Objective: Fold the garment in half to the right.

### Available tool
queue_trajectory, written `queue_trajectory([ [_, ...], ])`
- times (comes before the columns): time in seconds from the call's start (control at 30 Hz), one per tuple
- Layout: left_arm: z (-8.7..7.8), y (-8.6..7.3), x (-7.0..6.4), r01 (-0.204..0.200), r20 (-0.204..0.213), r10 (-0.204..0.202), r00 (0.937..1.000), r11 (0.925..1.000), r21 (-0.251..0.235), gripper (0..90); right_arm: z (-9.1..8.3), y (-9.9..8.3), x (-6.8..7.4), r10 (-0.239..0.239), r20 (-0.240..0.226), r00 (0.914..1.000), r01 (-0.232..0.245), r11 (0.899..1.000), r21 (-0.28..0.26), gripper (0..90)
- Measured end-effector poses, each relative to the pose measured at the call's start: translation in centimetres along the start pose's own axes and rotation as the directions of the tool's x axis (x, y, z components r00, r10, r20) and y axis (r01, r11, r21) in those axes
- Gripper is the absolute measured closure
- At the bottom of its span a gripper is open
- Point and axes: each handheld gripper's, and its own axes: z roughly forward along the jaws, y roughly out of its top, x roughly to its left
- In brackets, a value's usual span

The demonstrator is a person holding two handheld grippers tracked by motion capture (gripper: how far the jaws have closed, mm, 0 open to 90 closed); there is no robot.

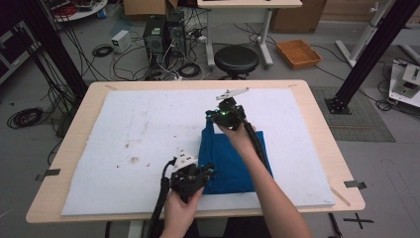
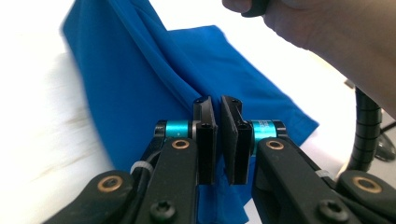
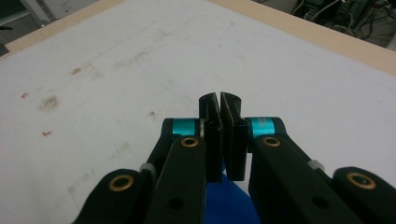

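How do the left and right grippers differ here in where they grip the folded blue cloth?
The left gripper pinches the folded blue cloth at its near left corner, by the white mat's front edge. The right gripper holds the far left corner, nearer the mat's middle. In its own view, the left looks across blue cloth; the right faces bare stained mat. Both are shut on cloth.

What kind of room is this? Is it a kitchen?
No, it looks like a lab or workshop. Black computer towers stand on the floor amid tangled black cables, black metal frame posts rise beside the wooden table, and cardboard boxes sit behind.
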Motion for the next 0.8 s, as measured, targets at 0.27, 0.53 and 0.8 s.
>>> queue_trajectory([
  [0.27,4.5,0.4,-3.0,-0.014,0.068,0.012,0.9976,0.9994,0.031,84.6,-3.2,-2.6,-3.9,0.039,0.051,0.9979,-0.04,0.999,0.017,88.4],
  [0.53,8.2,0.6,-5.0,-0.023,0.085,0.018,0.9962,0.9979,0.06,84.6,-4.9,-4.6,-6.6,0.057,0.102,0.9932,-0.062,0.997,0.046,88.4],
  [0.8,10.8,0.2,-6.6,-0.054,0.086,0.047,0.9952,0.995,0.084,84.5,-5.5,-6.4,-8.6,0.054,0.155,0.9865,-0.068,0.994,0.09,88.4],
])
